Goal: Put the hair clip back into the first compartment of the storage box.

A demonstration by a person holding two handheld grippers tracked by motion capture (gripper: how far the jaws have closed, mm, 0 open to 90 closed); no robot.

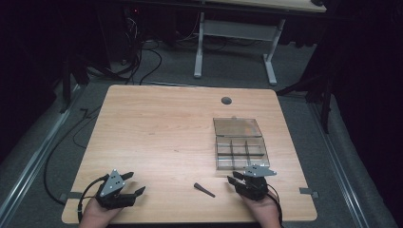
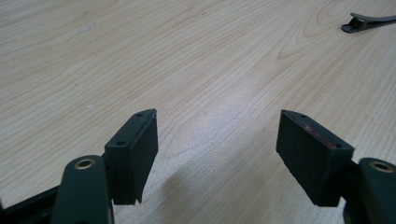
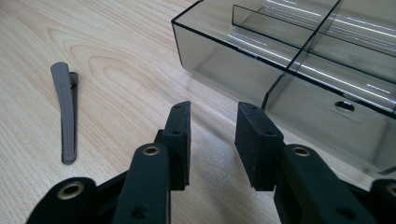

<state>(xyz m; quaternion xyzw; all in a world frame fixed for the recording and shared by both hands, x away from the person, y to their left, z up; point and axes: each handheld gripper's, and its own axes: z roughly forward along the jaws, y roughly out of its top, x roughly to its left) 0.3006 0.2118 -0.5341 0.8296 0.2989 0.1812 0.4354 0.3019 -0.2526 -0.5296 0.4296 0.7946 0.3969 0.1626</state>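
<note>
A dark grey hair clip [image 1: 204, 190] lies flat on the wooden table near the front edge, between my two grippers. In the right gripper view the clip [image 3: 65, 112] rests to the left of the jaws, apart from them. My right gripper [image 1: 234, 177] sits just in front of a smoky clear compartment box [image 1: 240, 152]; its jaws [image 3: 214, 112] stand open with nothing between them. My left gripper [image 1: 135, 183] rests at the front left, open wide [image 2: 217, 135] over bare wood. The clip [image 2: 369, 22] shows far off at the top right of the left gripper view.
The box [image 3: 289, 70] has several empty compartments, and its lid [image 1: 236, 127] lies open behind it. A round grommet hole [image 1: 226, 100] sits at the table's far edge. A white table frame [image 1: 235, 42] and cables lie on the floor beyond.
</note>
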